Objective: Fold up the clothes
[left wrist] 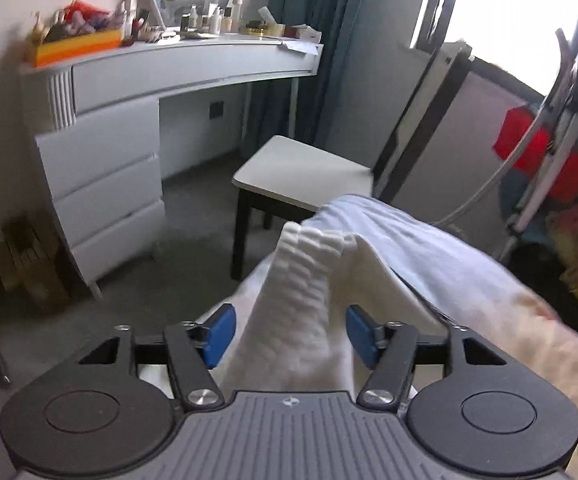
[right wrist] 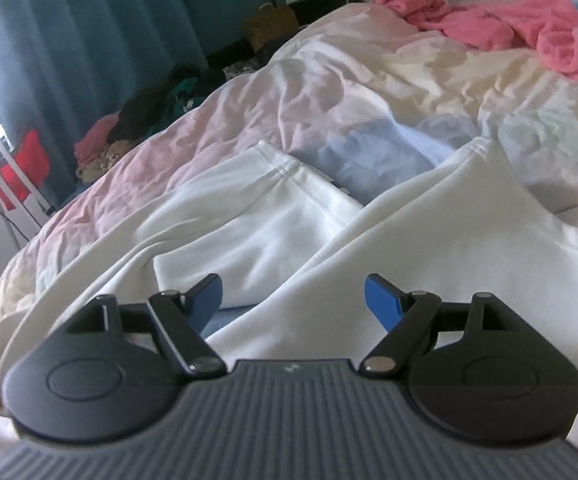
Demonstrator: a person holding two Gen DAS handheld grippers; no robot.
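Note:
A white garment with a ribbed hem (left wrist: 313, 256) rises between the blue pads of my left gripper (left wrist: 291, 334). The jaws stand apart, and a gap shows beside the left pad (left wrist: 219, 334), so the pads do not press the cloth. In the right wrist view the same white garment (right wrist: 449, 232) lies spread on the bed, with a folded-over part (right wrist: 257, 216) to the left. My right gripper (right wrist: 293, 300) hovers low over it, open, with nothing between its fingers.
The pastel duvet (right wrist: 369, 80) carries a pink garment (right wrist: 509, 24) at the far end. Beside the bed stand a white stool (left wrist: 309, 172), a cluttered dressing table (left wrist: 177, 68) and a drying rack with red items (left wrist: 541, 148). Clothes (right wrist: 149, 120) are heaped on the floor by the curtains.

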